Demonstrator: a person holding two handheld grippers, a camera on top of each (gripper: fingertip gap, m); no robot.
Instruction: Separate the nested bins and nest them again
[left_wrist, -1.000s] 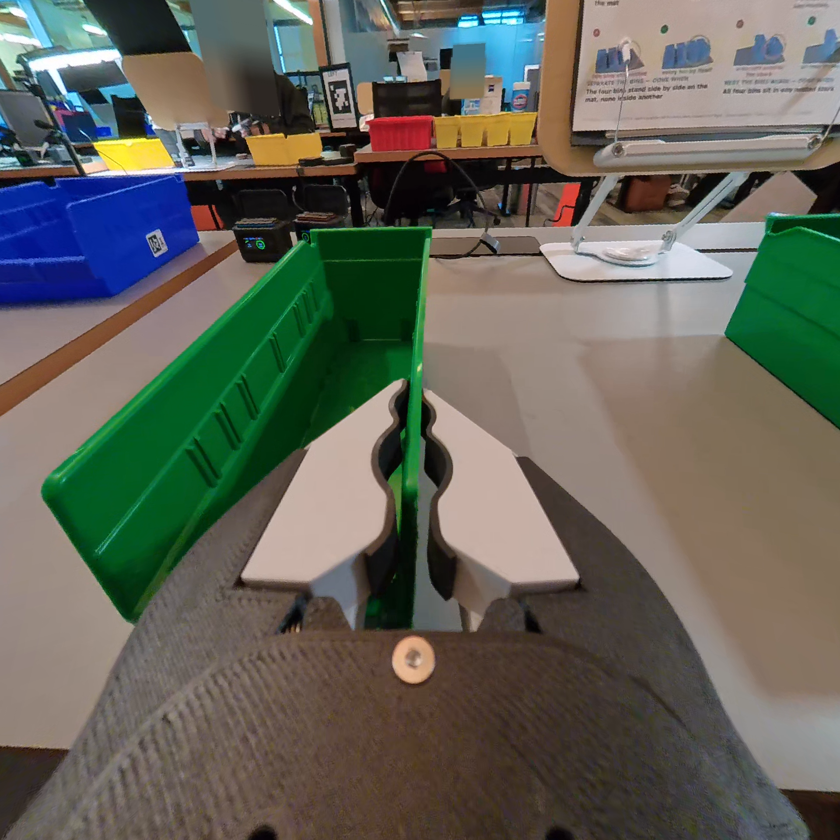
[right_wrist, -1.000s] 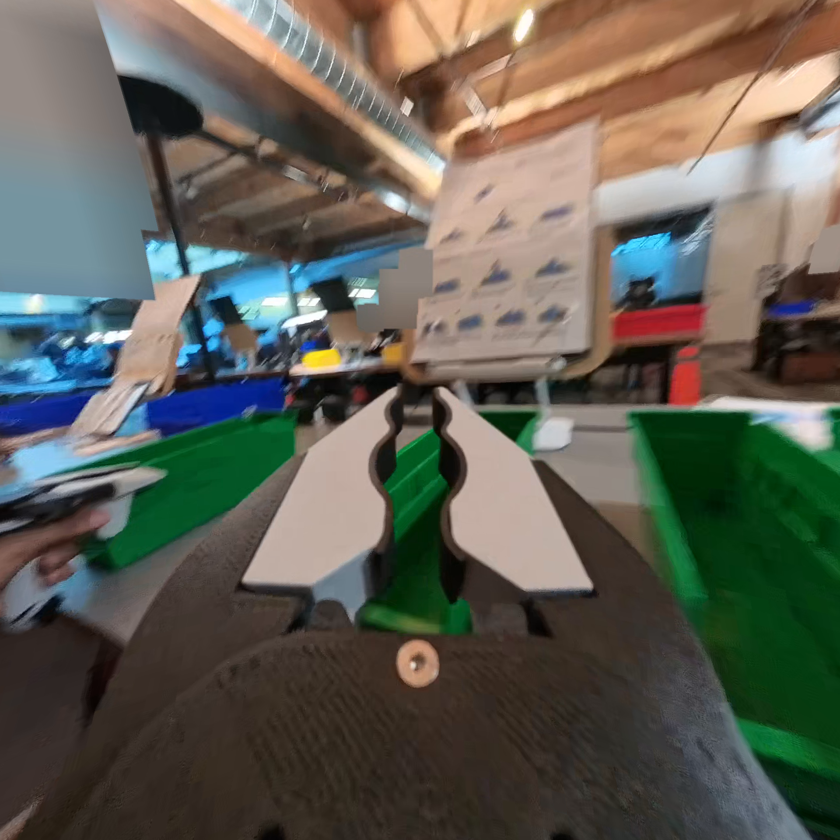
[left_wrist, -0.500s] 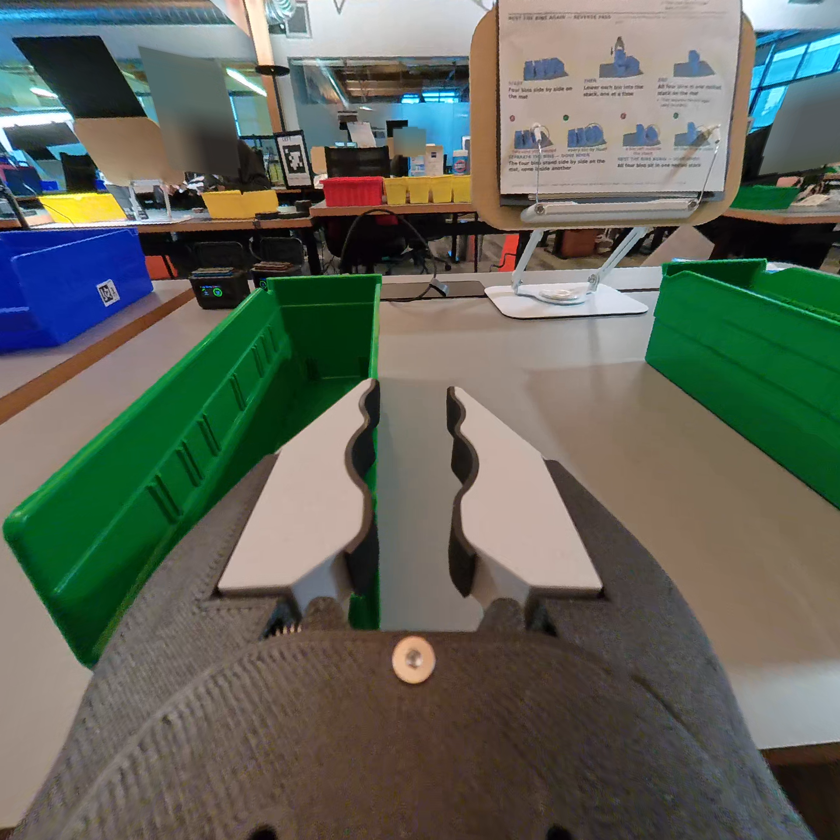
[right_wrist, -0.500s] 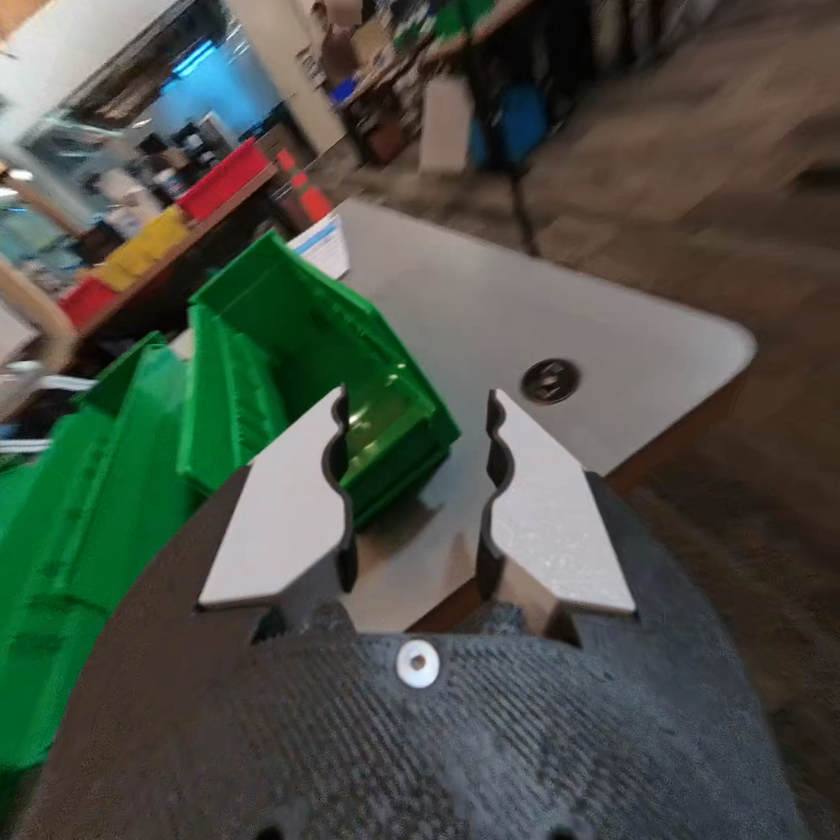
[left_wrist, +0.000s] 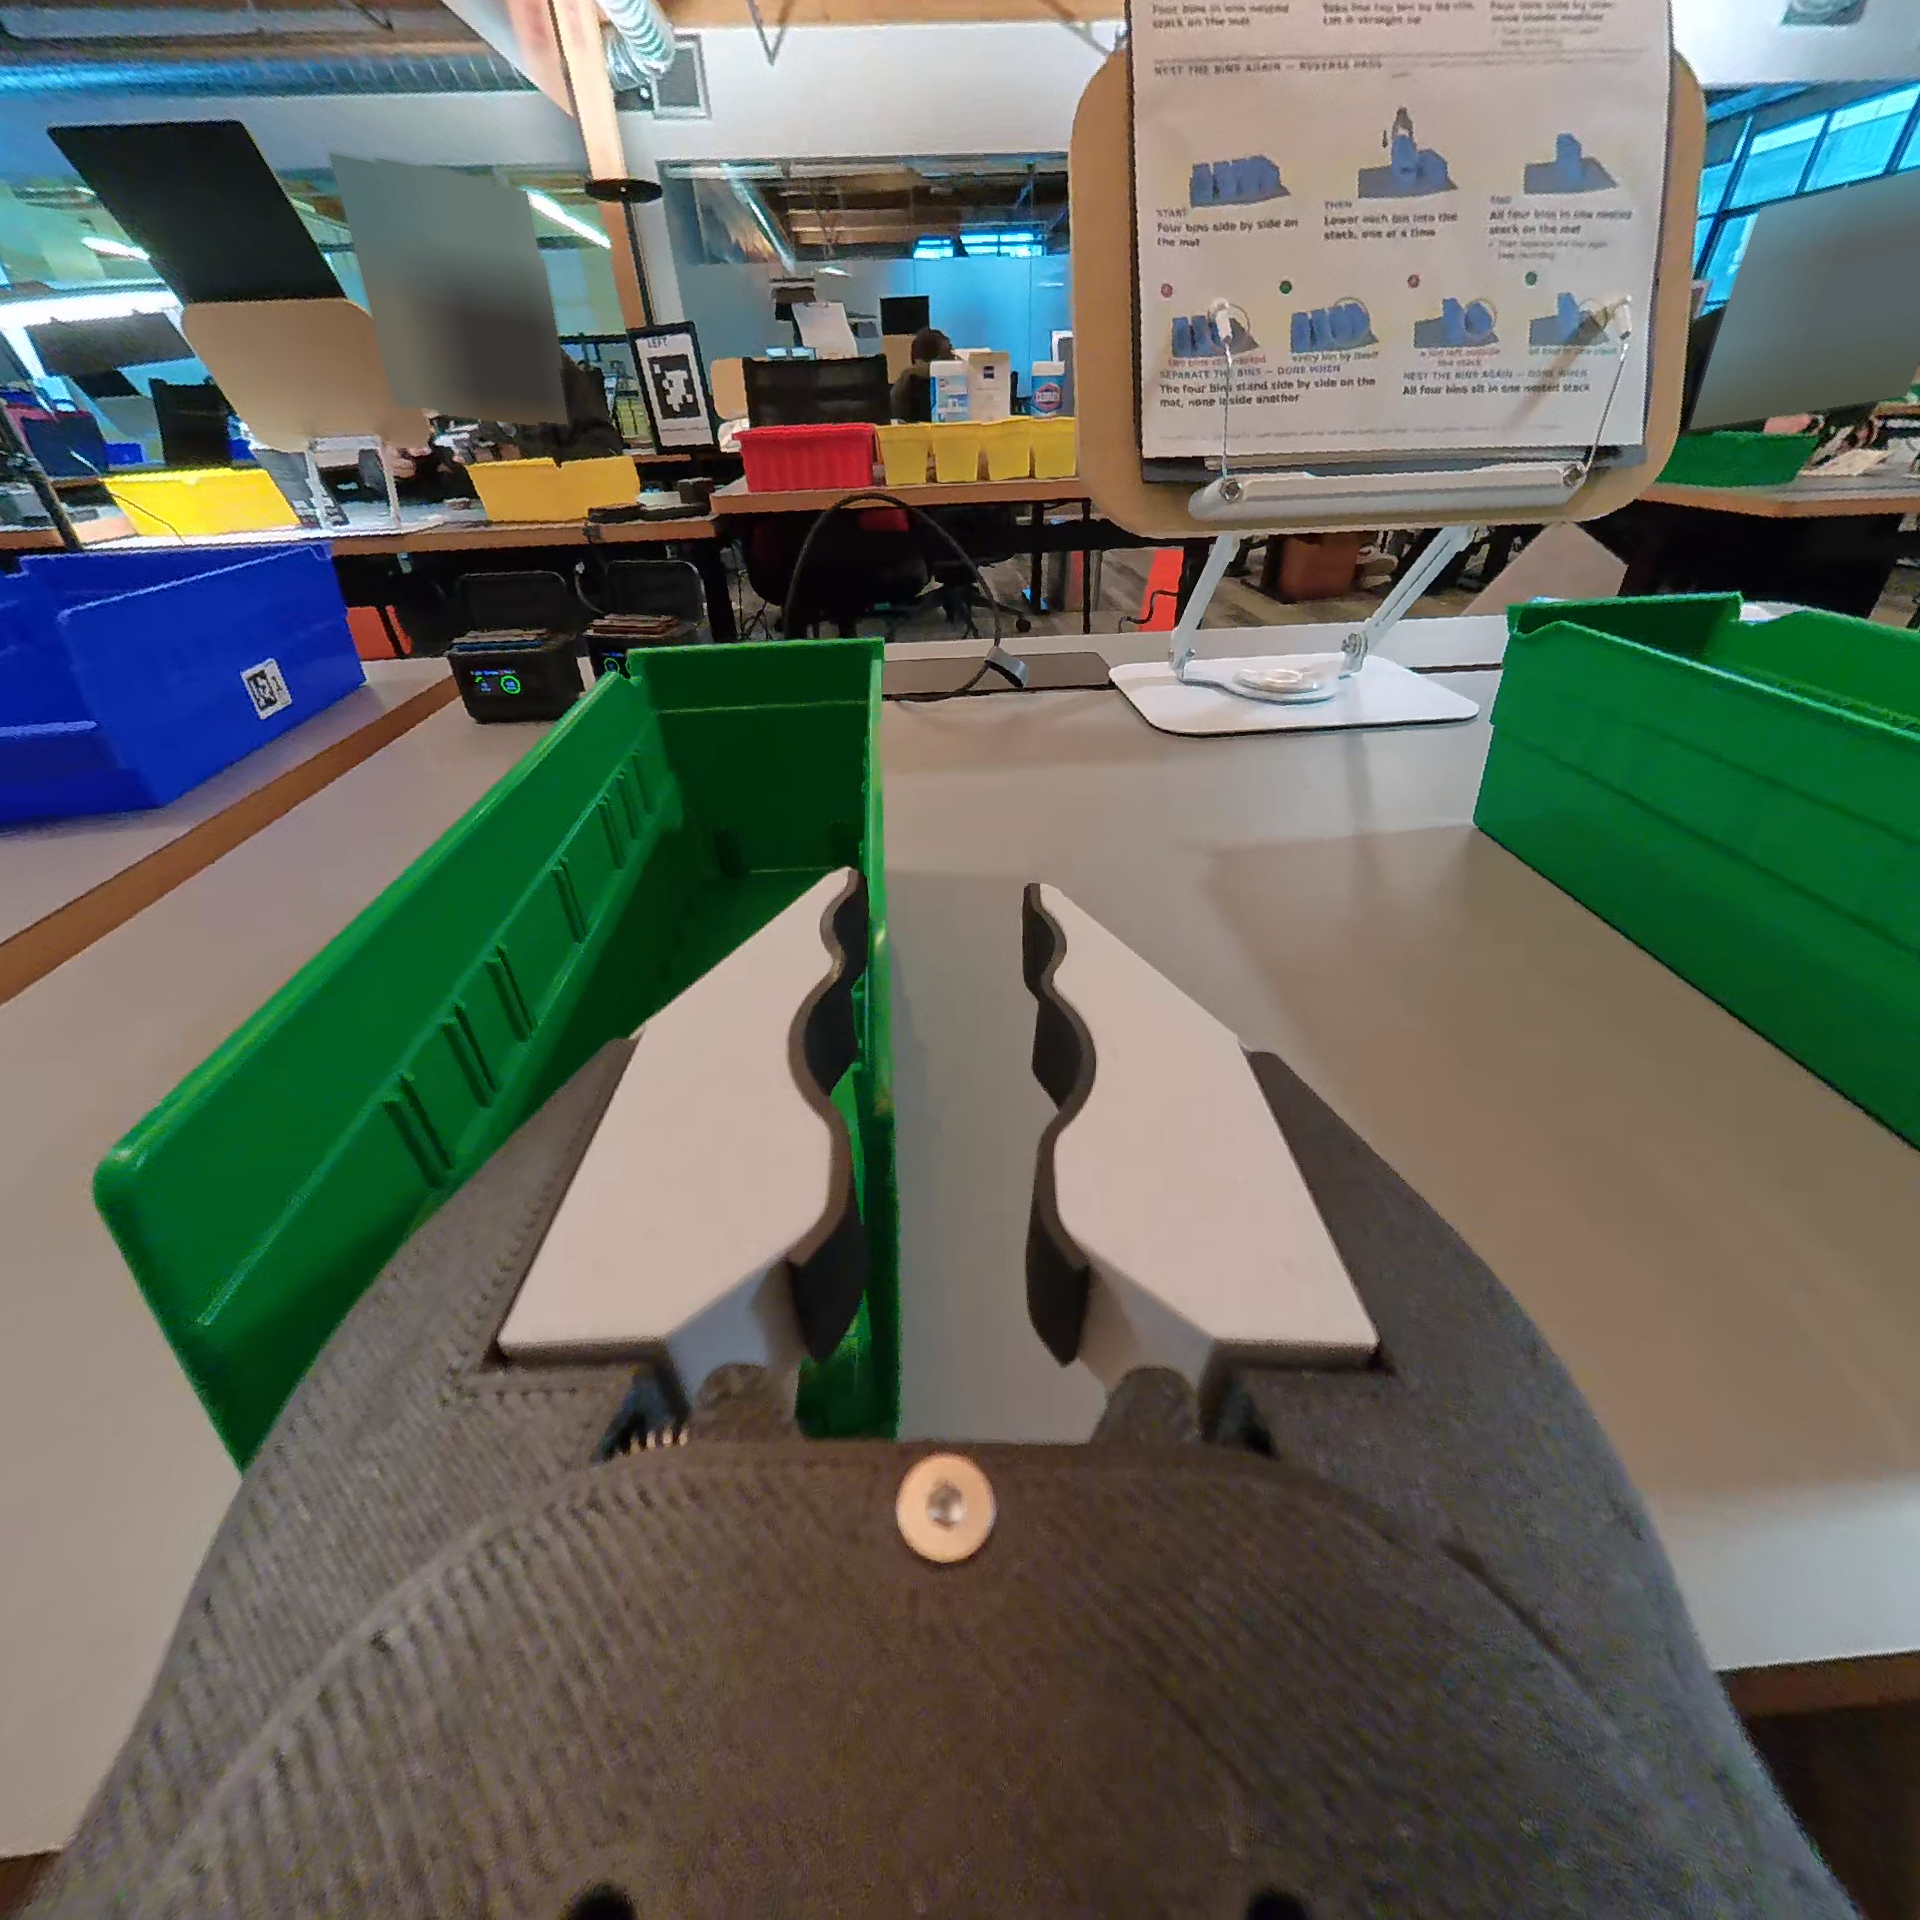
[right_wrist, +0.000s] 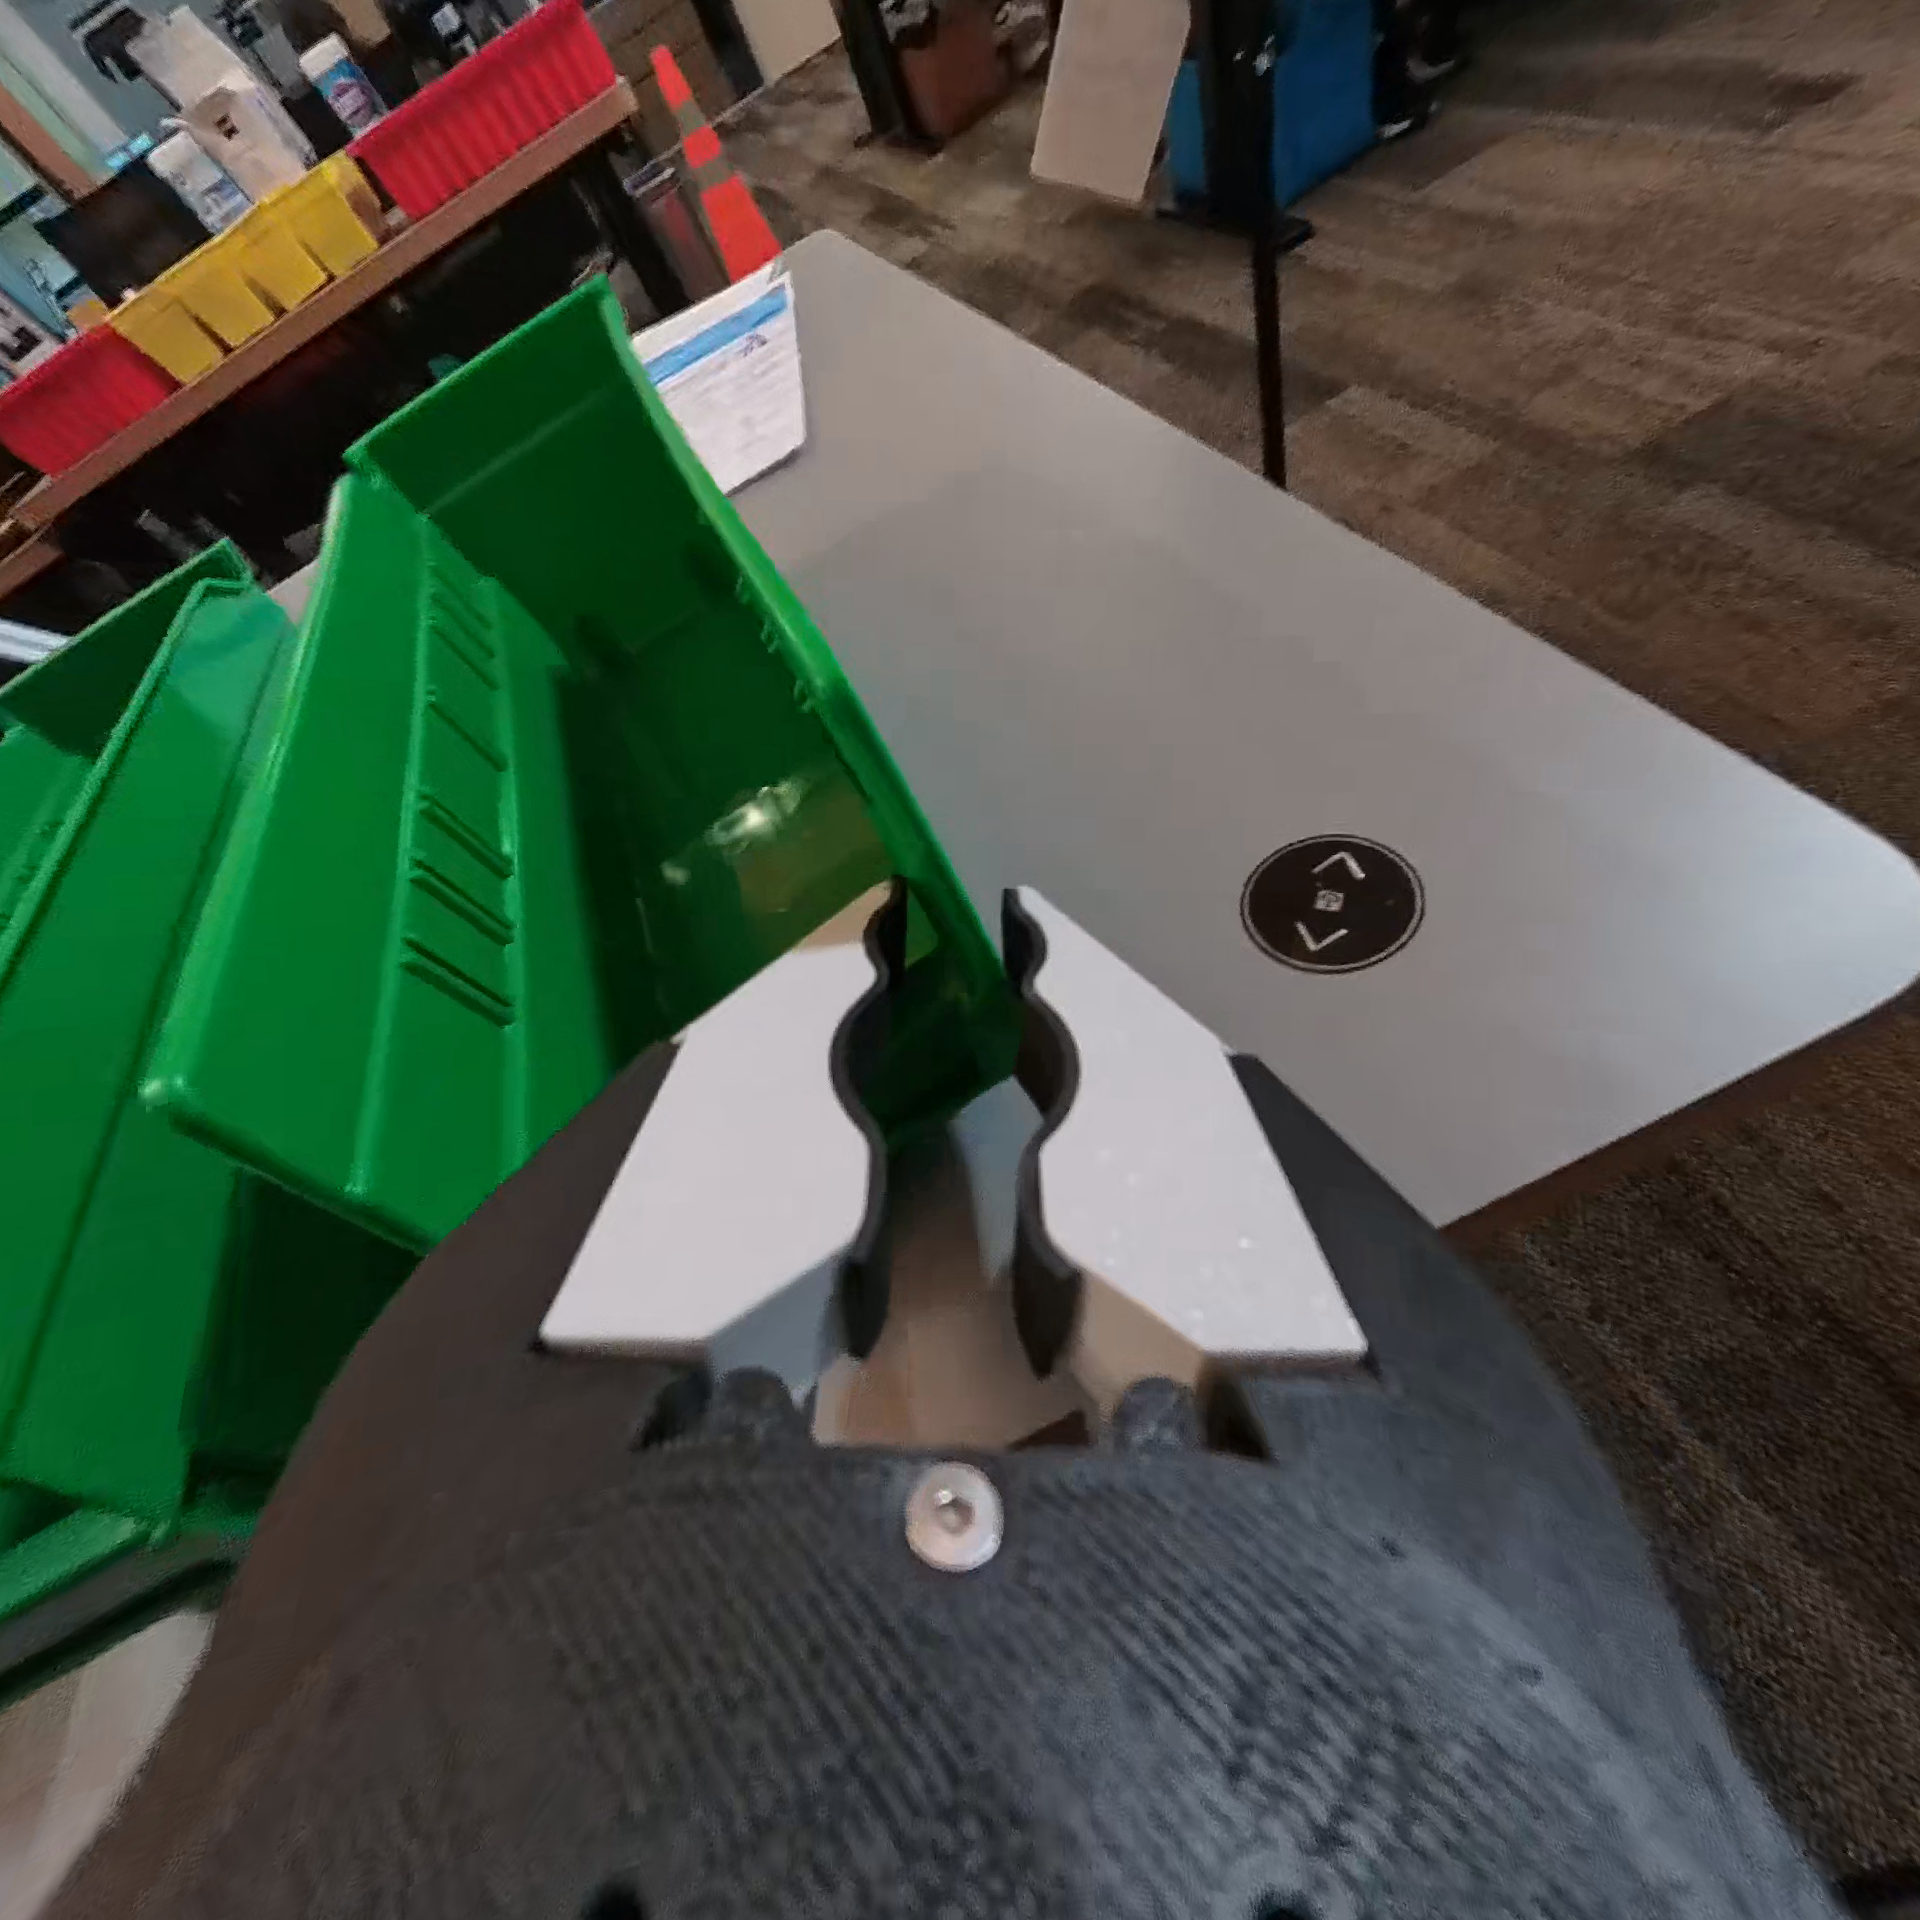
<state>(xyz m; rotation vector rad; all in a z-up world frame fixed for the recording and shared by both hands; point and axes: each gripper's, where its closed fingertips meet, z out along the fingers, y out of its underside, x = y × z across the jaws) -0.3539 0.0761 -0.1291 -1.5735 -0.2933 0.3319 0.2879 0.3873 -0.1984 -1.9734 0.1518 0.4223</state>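
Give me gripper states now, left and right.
Left gripper: open, holding nothing; its jaws straddle a green bin's wall.
Right gripper: shut on the tilted green bin, at its corner.

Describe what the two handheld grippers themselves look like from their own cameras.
The left gripper and right gripper match: two flat, light grey wedge fingers with wavy black inner pads, set in a dark, ribbed, rounded body with one silver screw at its centre. No cables, sleeves or markings show.

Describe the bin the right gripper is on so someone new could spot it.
Start at the rounded corner of the grey table with the black round disc. The green bin nearest that disc is it. Unlike the green bins behind, it is tilted, with the right gripper straddling its side wall.
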